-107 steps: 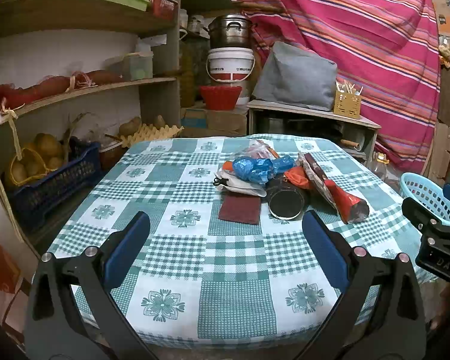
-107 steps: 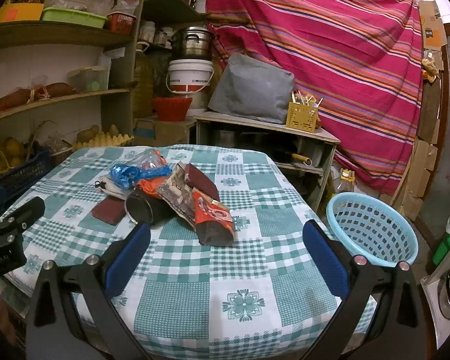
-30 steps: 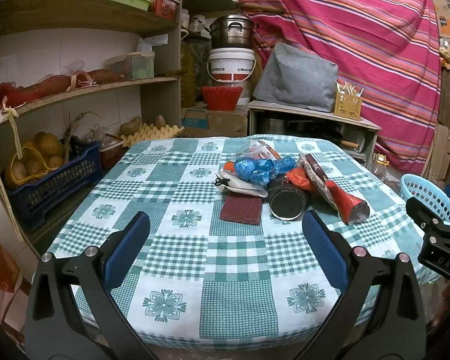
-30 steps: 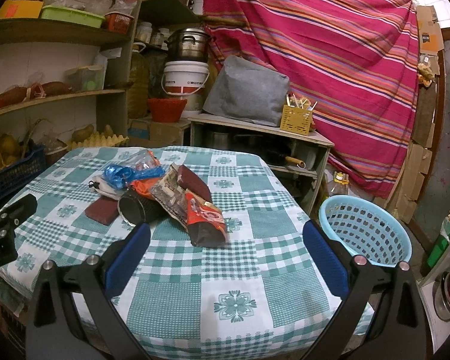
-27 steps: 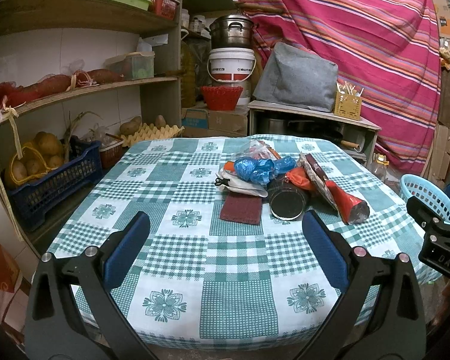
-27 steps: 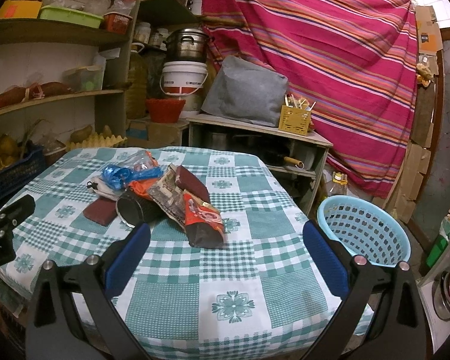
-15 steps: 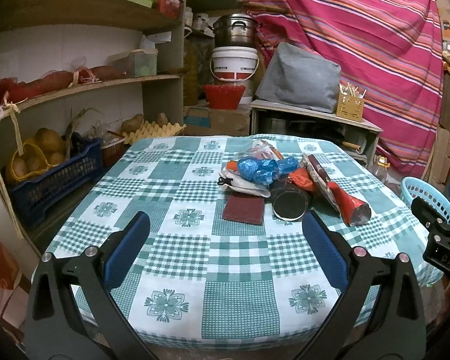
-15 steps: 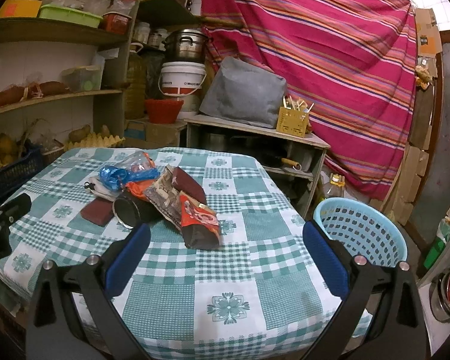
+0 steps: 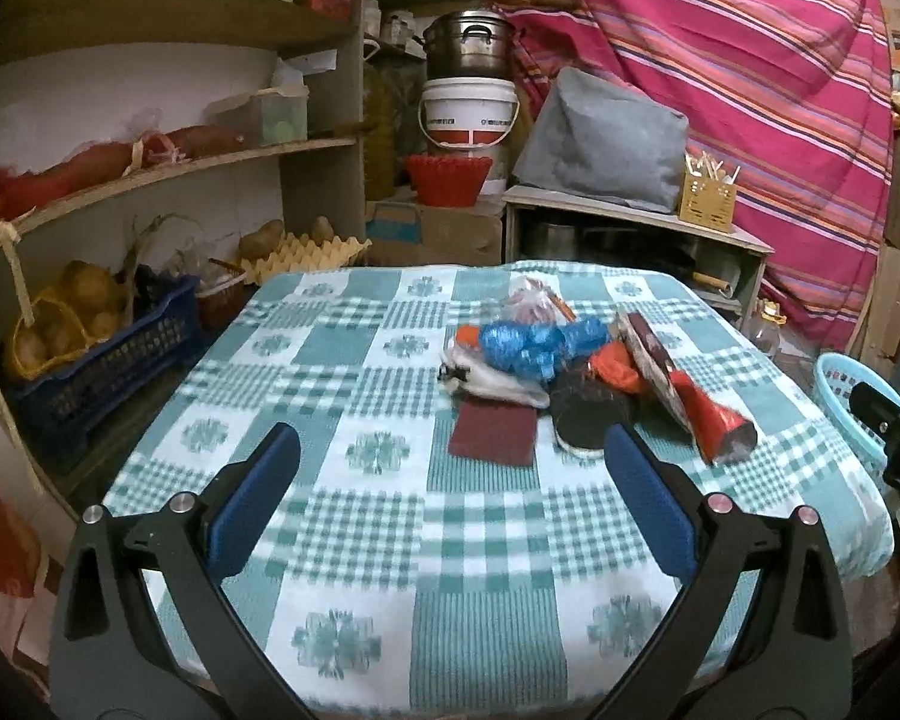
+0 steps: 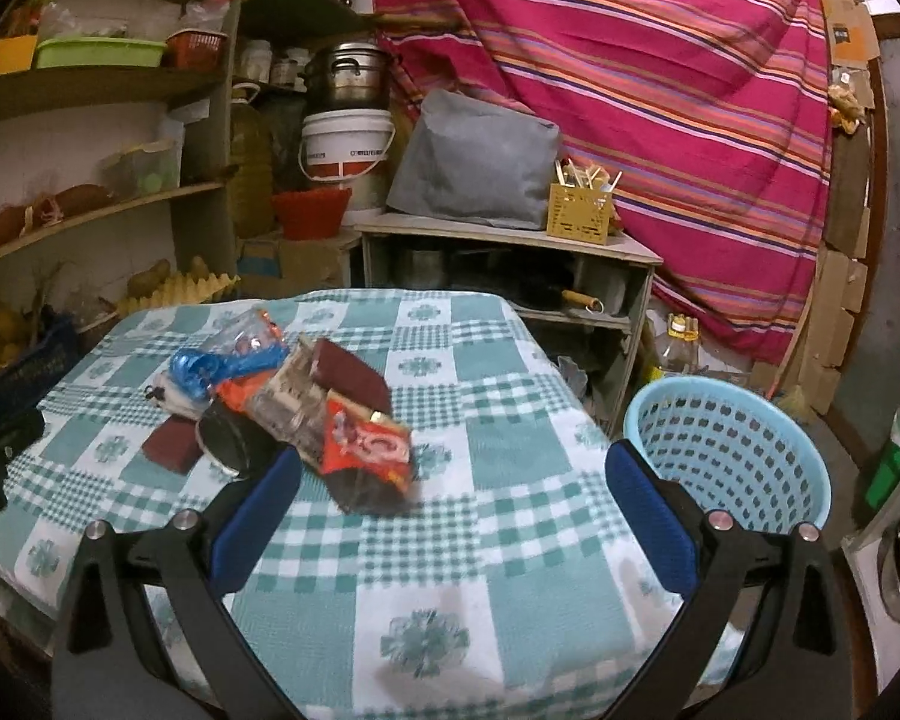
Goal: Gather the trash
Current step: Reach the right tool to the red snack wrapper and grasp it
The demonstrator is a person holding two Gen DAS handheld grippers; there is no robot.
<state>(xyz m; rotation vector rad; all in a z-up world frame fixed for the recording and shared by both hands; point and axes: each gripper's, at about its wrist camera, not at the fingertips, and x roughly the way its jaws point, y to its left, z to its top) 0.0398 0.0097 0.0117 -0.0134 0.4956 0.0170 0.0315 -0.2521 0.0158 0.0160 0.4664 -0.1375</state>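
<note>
A heap of trash lies mid-table on the green checked cloth (image 9: 354, 540): a red snack bag (image 9: 705, 414) (image 10: 363, 450), a blue crumpled bag (image 9: 525, 345) (image 10: 204, 369), a black round can (image 9: 582, 426) (image 10: 231, 438), a maroon flat pad (image 9: 492, 435) and an orange wrapper (image 9: 615, 363). My left gripper (image 9: 450, 504) hangs open over the near cloth, short of the heap. The right gripper (image 10: 450, 504) is open too, its left finger (image 10: 258, 522) just in front of the can and snack bag. A light blue basket (image 10: 729, 450) (image 9: 840, 384) stands on the floor right of the table.
Wooden shelves (image 9: 168, 168) with sacks, potatoes and a dark blue crate (image 9: 102, 360) run along the left. Behind the table are a low cabinet (image 10: 510, 264) with a grey cushion, a white bucket (image 9: 468, 114) under a steel pot, and a striped pink cloth (image 10: 660, 90).
Both grippers have moved forward toward the heap, the right one more, and it now looks further down at the table. Both stay open; the trash has not moved.
</note>
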